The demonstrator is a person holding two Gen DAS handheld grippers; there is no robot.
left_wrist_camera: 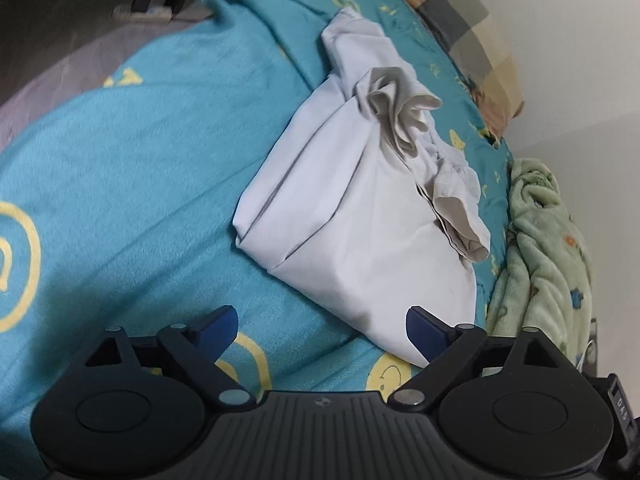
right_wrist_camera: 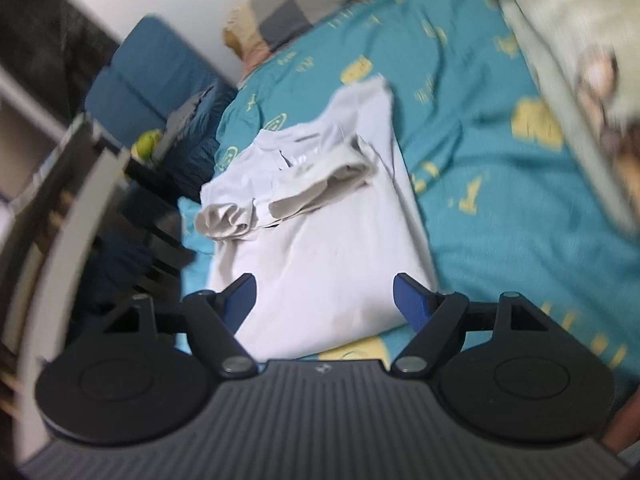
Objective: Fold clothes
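Observation:
A white shirt [left_wrist_camera: 352, 216] lies partly folded on the teal bed sheet [left_wrist_camera: 132, 184], with a crumpled grey-beige sleeve [left_wrist_camera: 404, 112] bunched on top. My left gripper [left_wrist_camera: 320, 326] is open and empty, hovering just above the shirt's near corner. In the right wrist view the same shirt [right_wrist_camera: 332, 256] lies in front of my right gripper [right_wrist_camera: 324, 300], which is open and empty above the shirt's near edge. The beige sleeve [right_wrist_camera: 288, 200] lies across the shirt's middle. That view is blurred.
A checked pillow [left_wrist_camera: 468, 36] lies at the head of the bed by the white wall. A green fleece blanket [left_wrist_camera: 540, 248] is heaped along the wall side. A blue cushion [right_wrist_camera: 148, 76] and dark furniture stand beside the bed's edge.

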